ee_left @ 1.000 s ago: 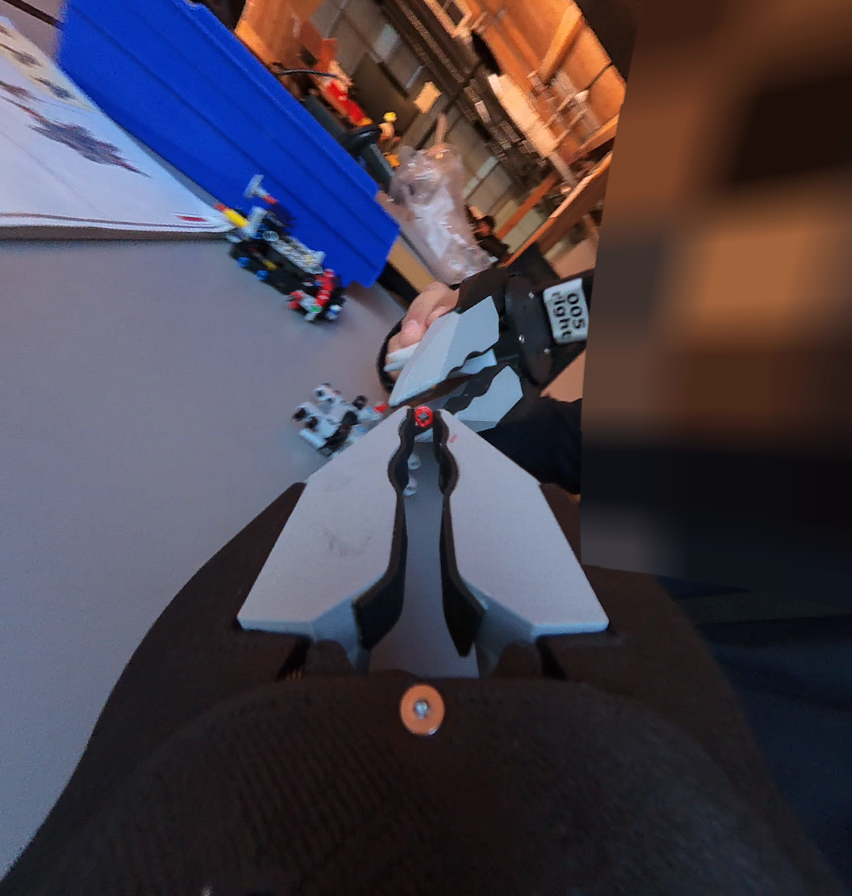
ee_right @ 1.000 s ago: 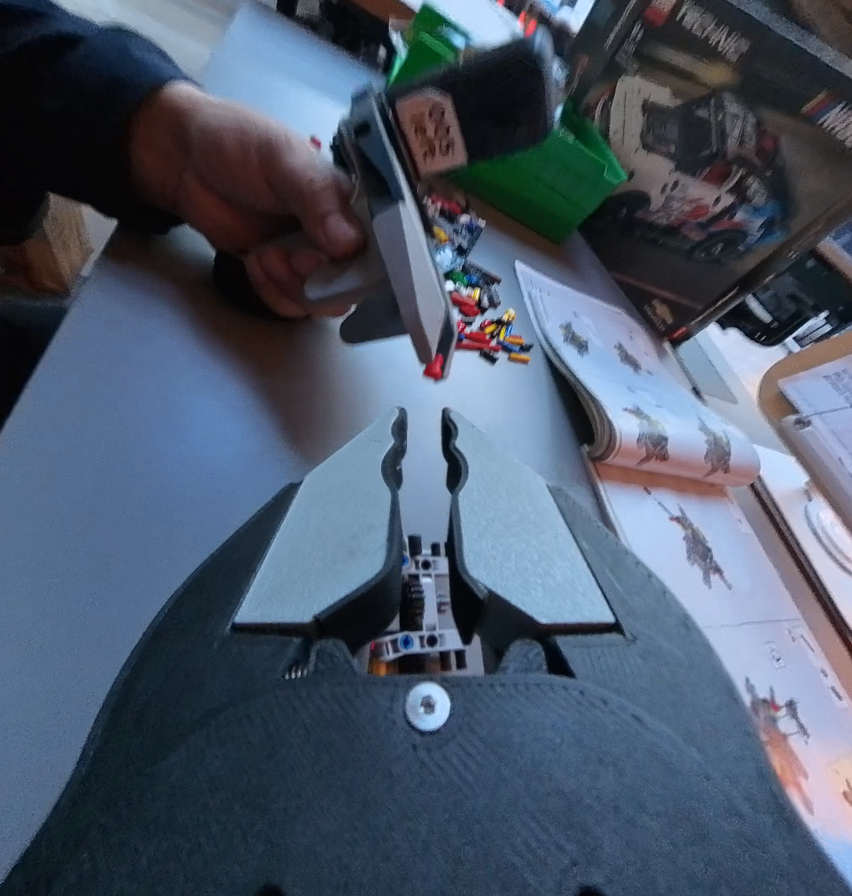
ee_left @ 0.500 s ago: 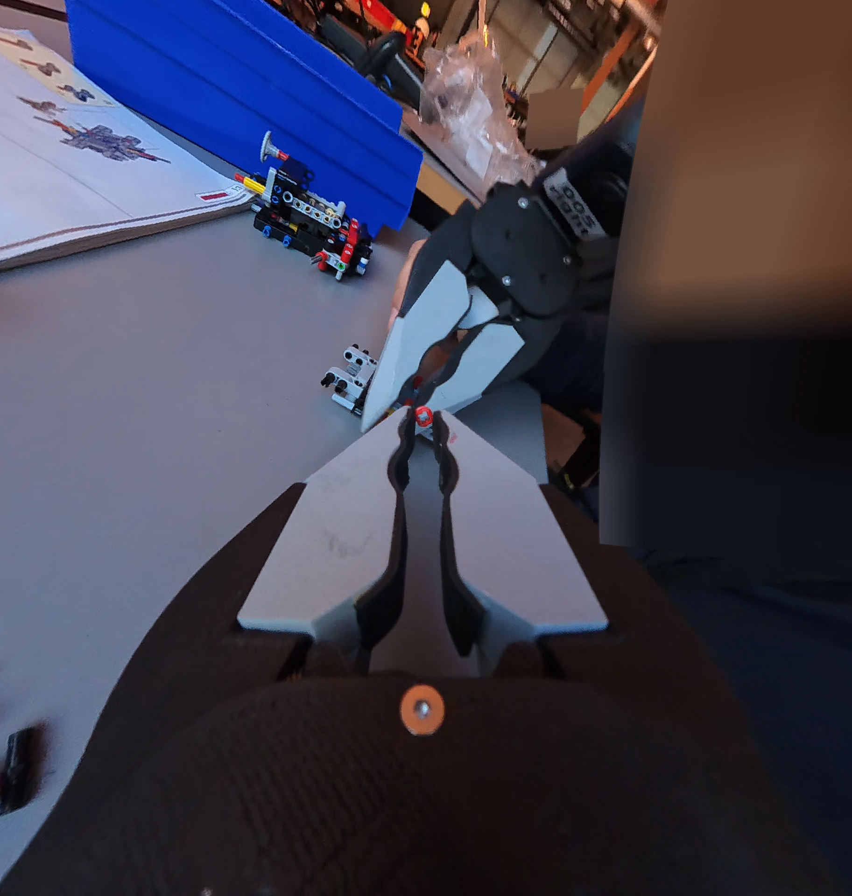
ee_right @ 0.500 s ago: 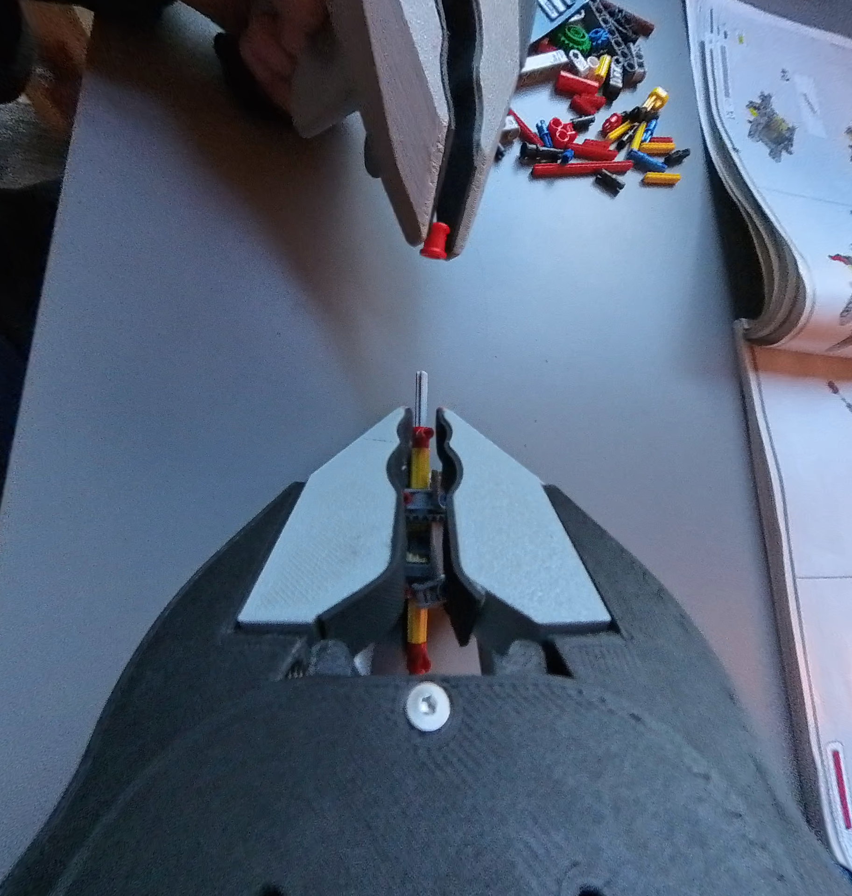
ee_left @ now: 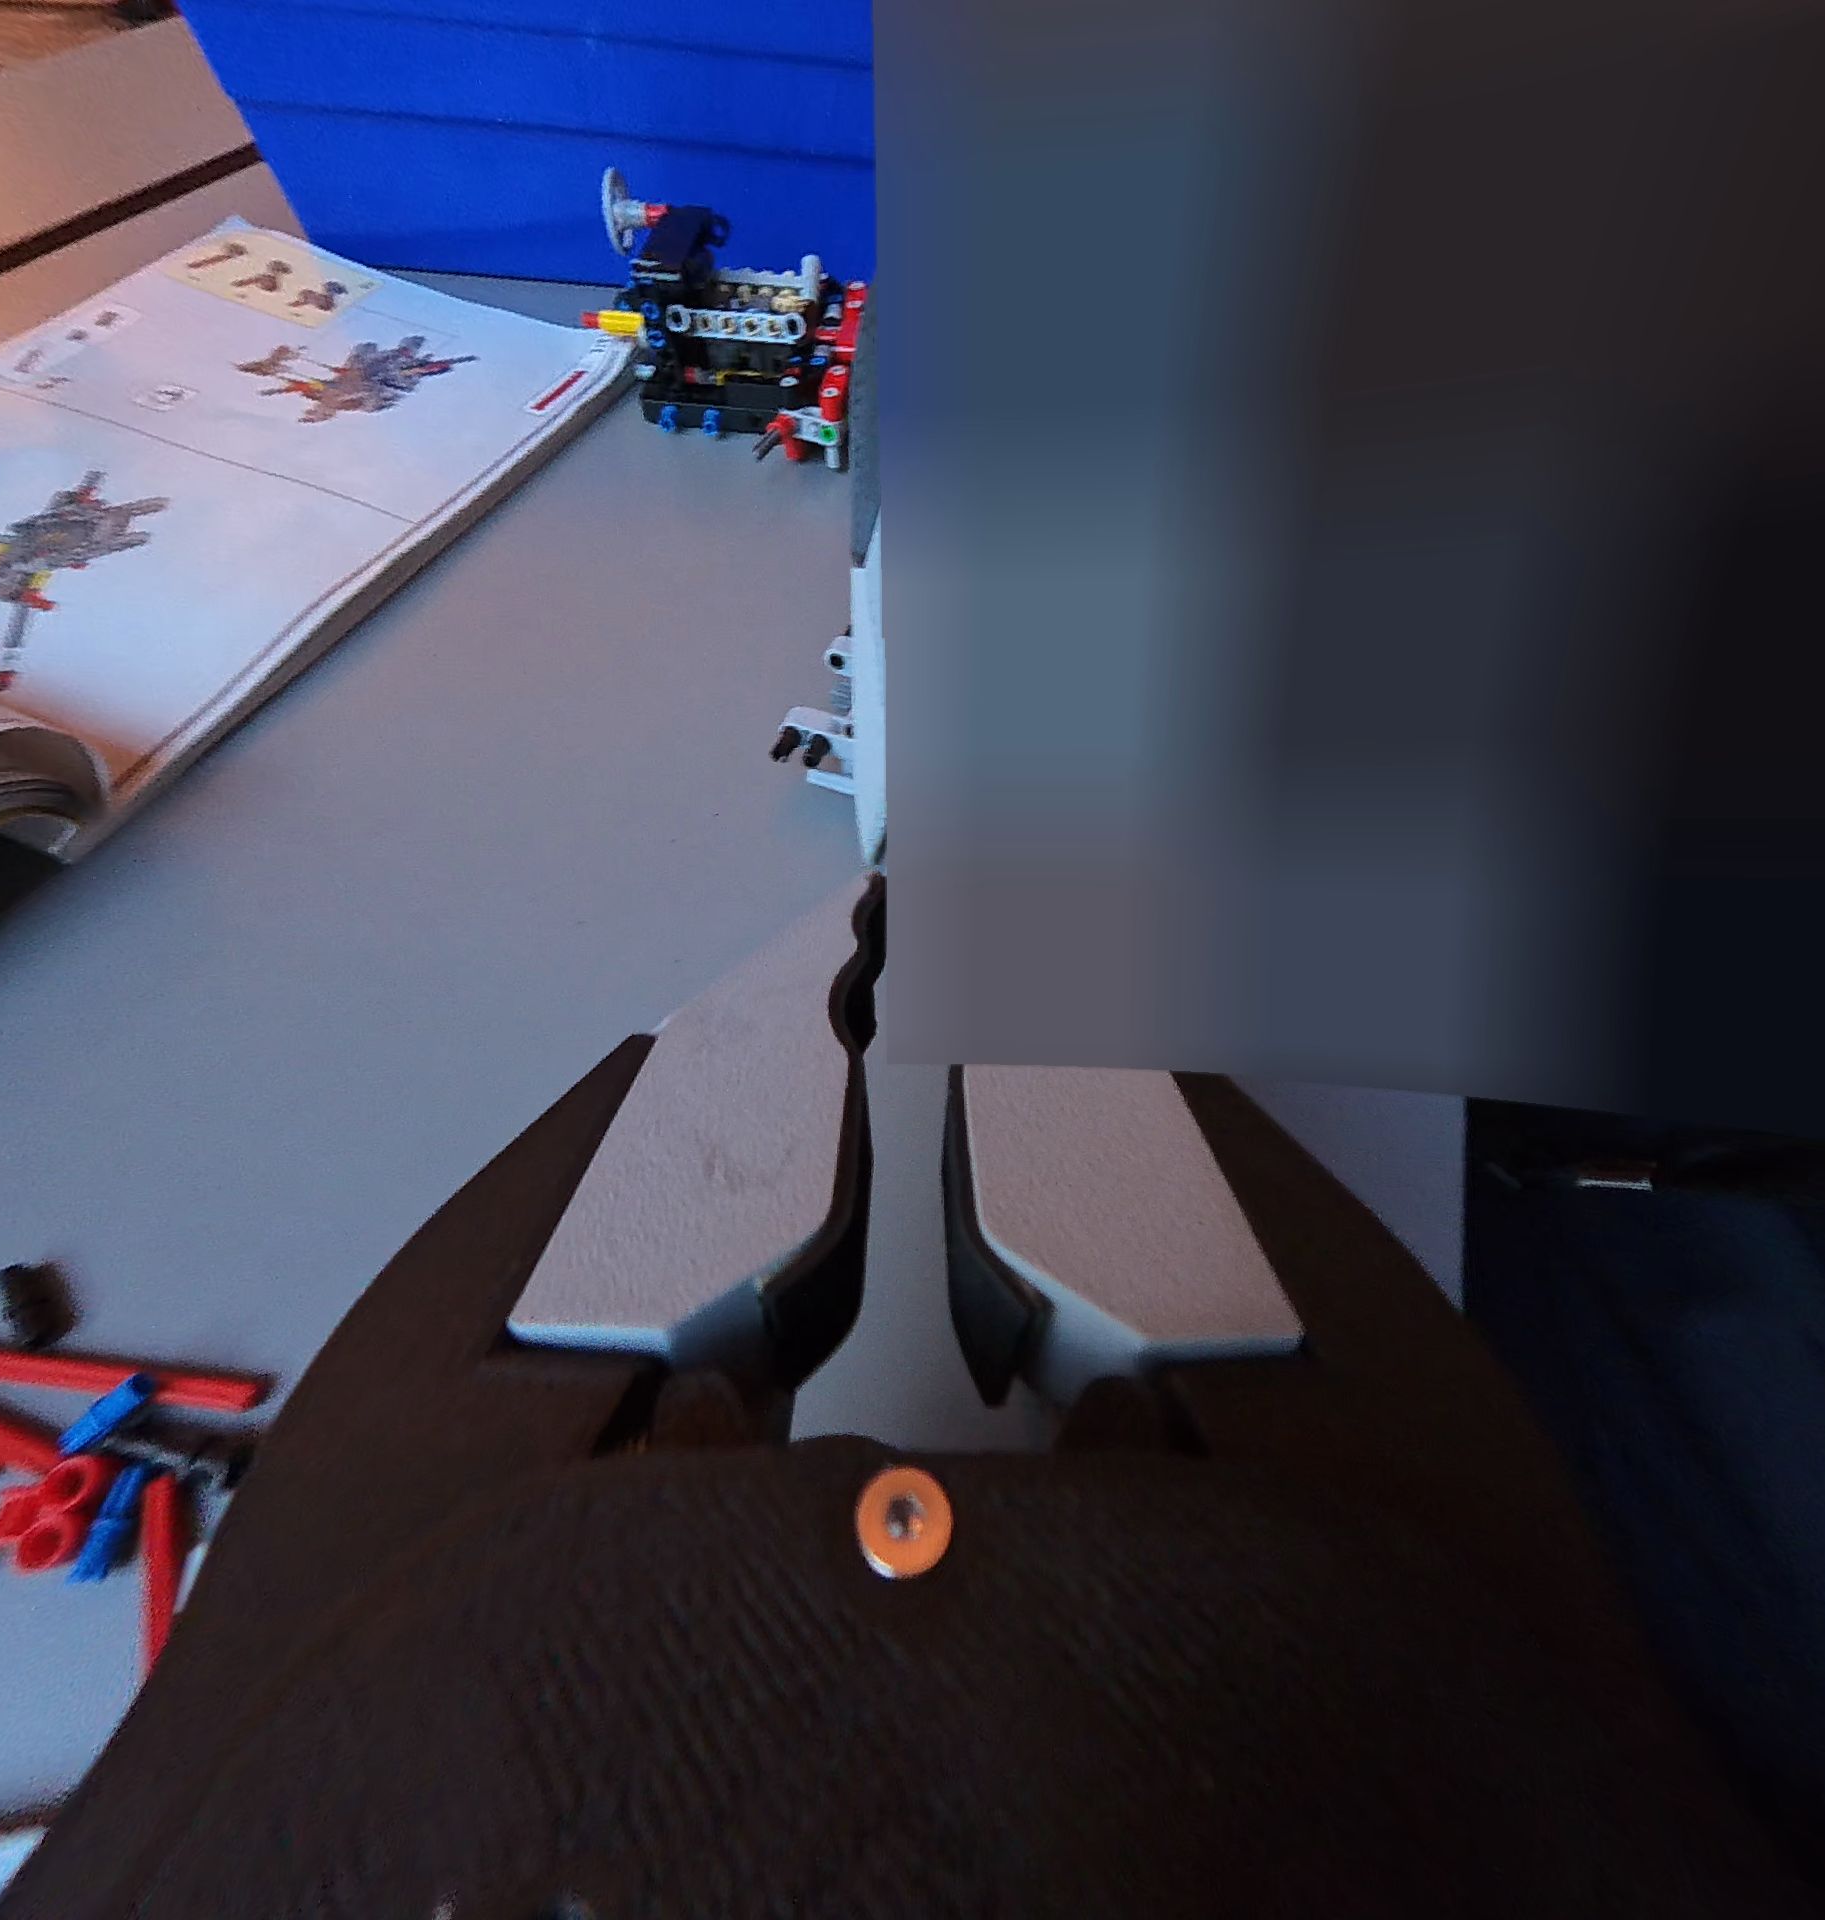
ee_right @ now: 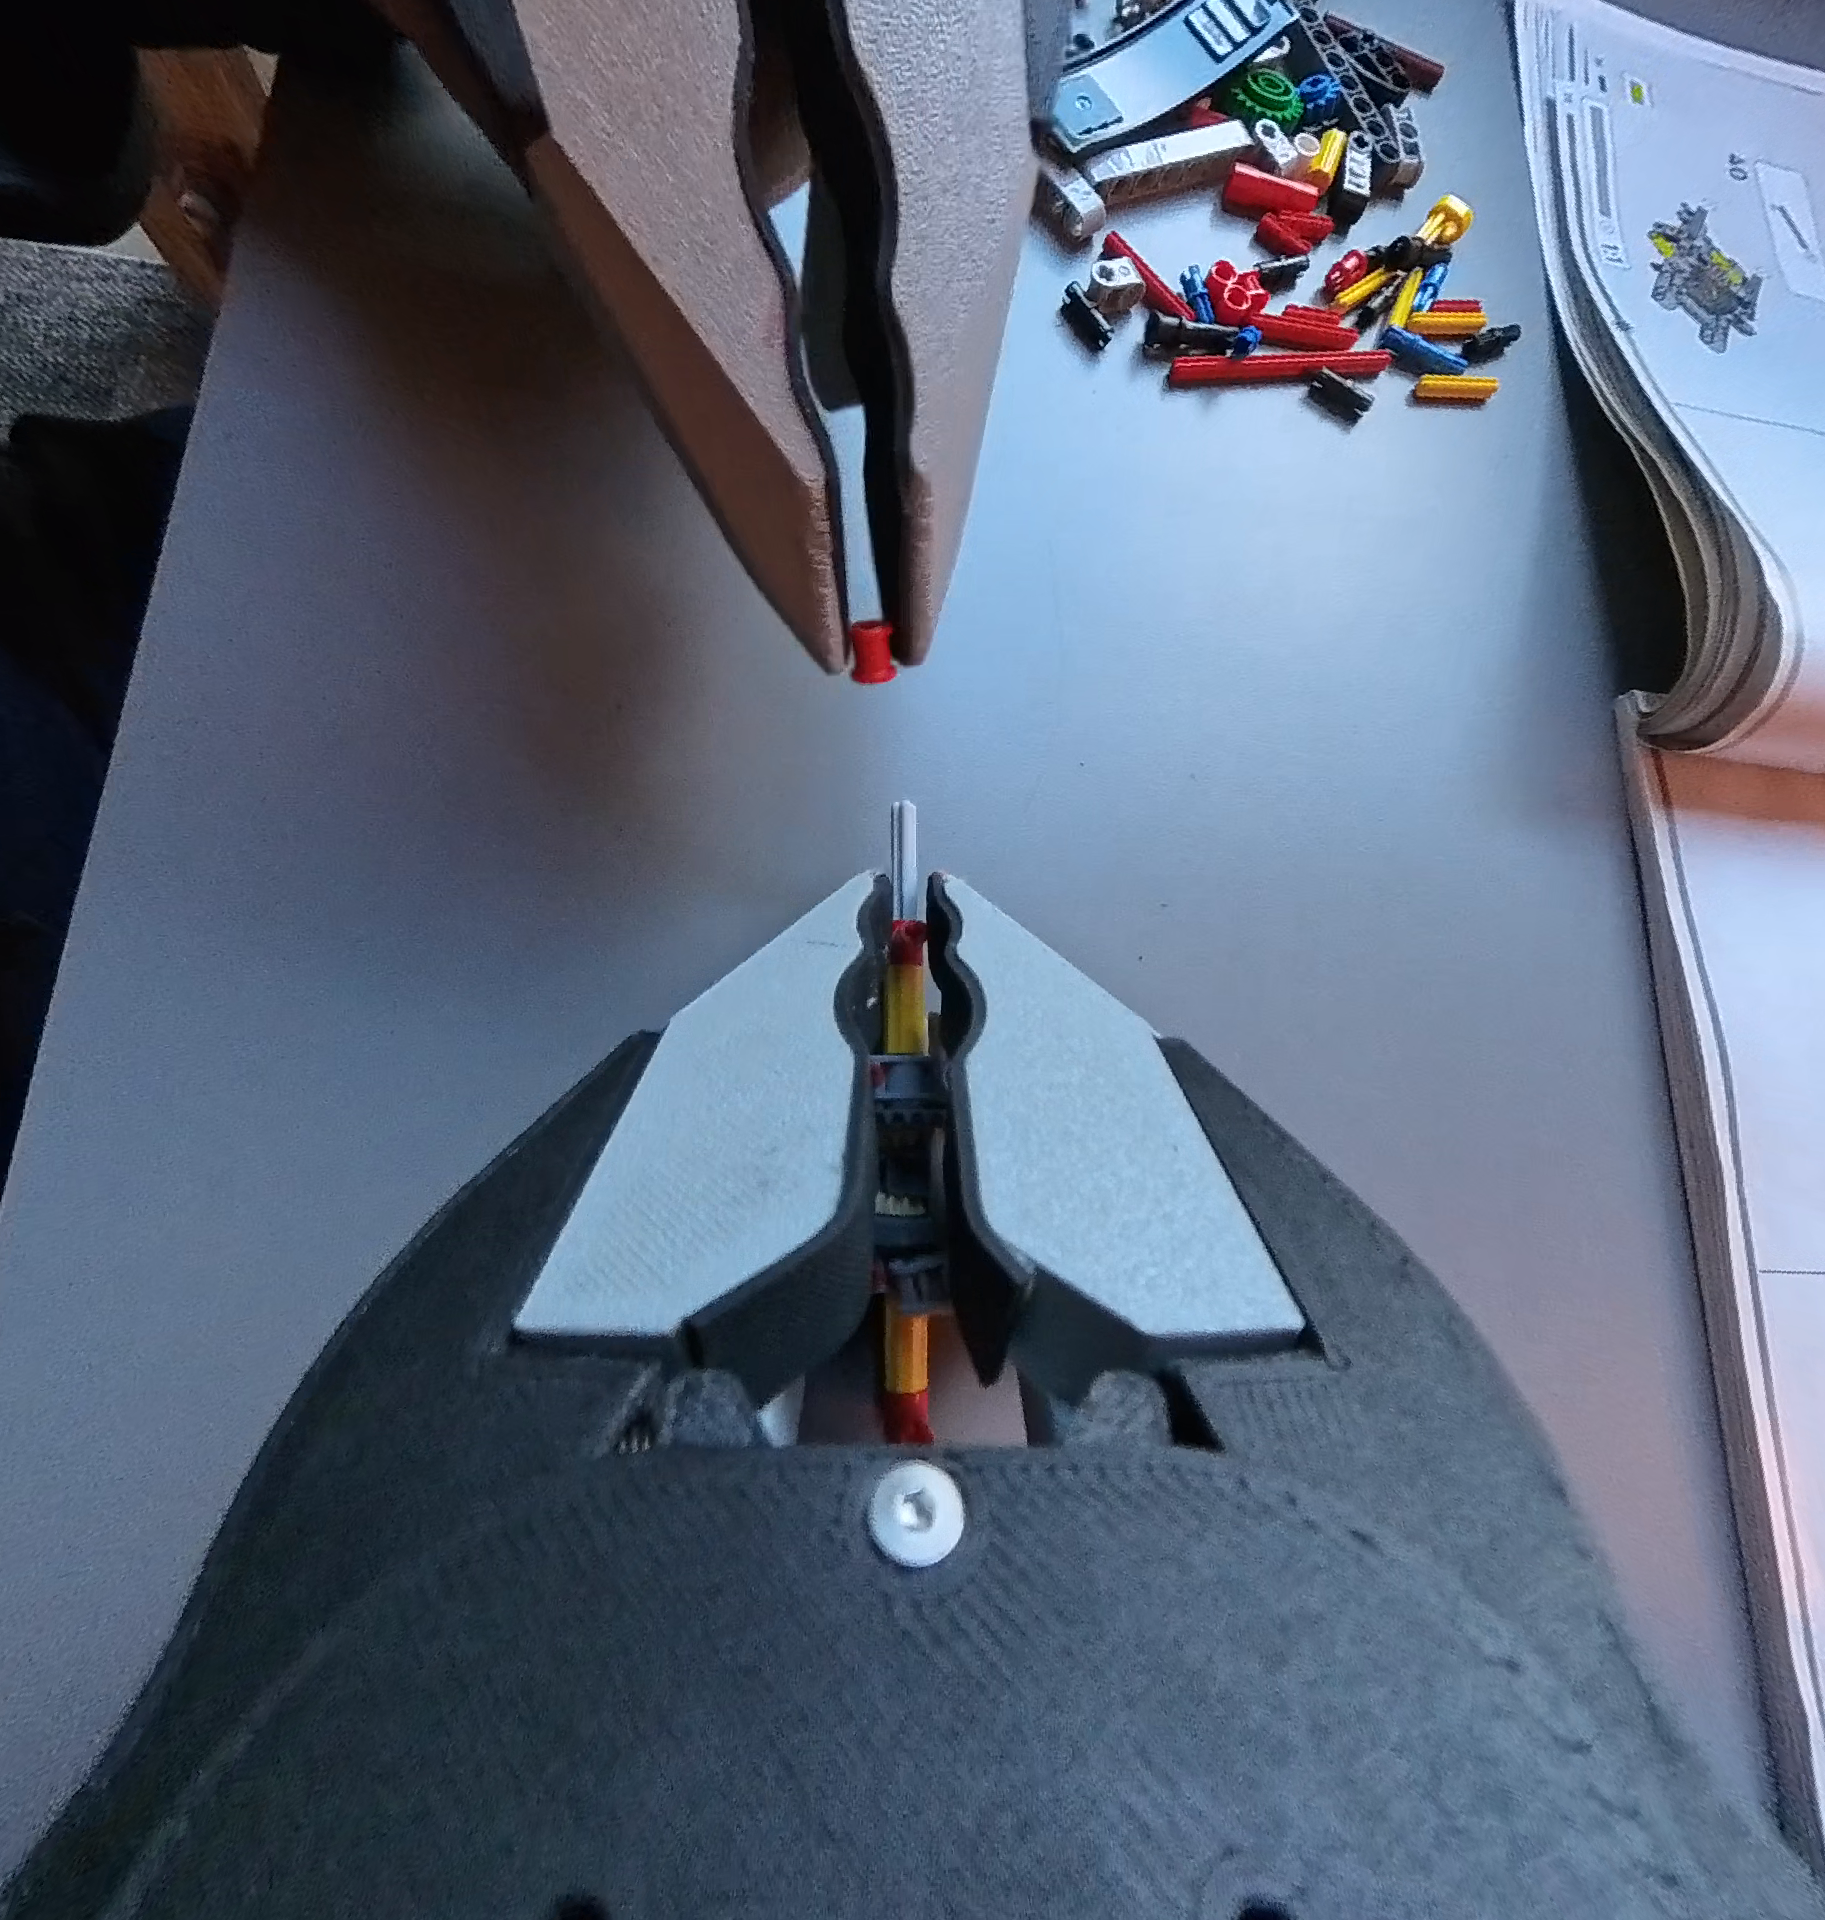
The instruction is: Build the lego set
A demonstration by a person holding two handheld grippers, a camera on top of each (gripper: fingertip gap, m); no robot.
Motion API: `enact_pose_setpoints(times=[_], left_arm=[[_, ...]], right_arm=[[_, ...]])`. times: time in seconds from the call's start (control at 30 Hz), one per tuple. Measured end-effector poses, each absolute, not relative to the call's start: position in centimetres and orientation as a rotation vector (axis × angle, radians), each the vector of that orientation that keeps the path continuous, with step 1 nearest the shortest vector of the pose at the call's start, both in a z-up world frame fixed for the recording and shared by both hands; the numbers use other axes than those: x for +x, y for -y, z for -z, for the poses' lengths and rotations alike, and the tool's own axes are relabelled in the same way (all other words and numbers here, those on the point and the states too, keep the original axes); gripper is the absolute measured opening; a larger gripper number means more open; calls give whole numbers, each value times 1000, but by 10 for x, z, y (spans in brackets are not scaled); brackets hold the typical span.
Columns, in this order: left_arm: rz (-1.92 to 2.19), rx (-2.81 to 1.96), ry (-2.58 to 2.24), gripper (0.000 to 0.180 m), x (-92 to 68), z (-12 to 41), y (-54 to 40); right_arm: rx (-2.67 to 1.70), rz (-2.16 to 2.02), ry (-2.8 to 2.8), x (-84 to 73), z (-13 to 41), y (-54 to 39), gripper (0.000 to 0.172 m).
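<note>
My right gripper [ee_right: 906,883] is shut on a thin axle assembly [ee_right: 904,1023] with yellow and red sleeves and dark gears. The assembly's pale axle tip [ee_right: 904,842] sticks out past the fingertips, above the grey table [ee_right: 472,831]. My left gripper [ee_right: 875,649] shows from above in the right wrist view. It is shut on a small red bush [ee_right: 872,665], held a short way beyond the axle tip and in line with it. In the left wrist view a blurred patch hides the tips of my left fingers [ee_left: 721,1143].
Several loose coloured pieces [ee_right: 1303,281] lie at the far right beside an open instruction booklet [ee_right: 1666,312]. In the left wrist view the booklet [ee_left: 212,468], a blue bin [ee_left: 534,125], a black built assembly [ee_left: 742,343], a small white assembly [ee_left: 820,727] and loose red and blue pieces [ee_left: 66,1475] show. One gripper's finger ends stand about 4 cm off the other's.
My right gripper closed on the axle assembly and lifted it off the table. My left gripper brought the red bush closer, in line with the axle tip.
</note>
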State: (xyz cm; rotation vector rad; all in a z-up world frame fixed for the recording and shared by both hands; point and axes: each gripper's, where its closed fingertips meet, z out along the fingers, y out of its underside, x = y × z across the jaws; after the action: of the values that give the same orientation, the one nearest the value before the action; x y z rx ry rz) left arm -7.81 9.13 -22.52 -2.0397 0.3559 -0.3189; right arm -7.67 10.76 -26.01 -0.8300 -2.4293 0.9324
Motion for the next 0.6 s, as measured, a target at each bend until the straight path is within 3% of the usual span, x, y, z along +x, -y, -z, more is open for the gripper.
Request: enact_pose_setpoints(times=[0.27, 0.6], left_arm=[[16, -2098, -482, 5, -84, 233, -91], [36, -2103, -502, 5, -81, 235, -90]], right_arm=[[-776, -867, 2441, -76, 262, -107, 3], [-708, -820, 2452, -74, 264, -106, 4]])
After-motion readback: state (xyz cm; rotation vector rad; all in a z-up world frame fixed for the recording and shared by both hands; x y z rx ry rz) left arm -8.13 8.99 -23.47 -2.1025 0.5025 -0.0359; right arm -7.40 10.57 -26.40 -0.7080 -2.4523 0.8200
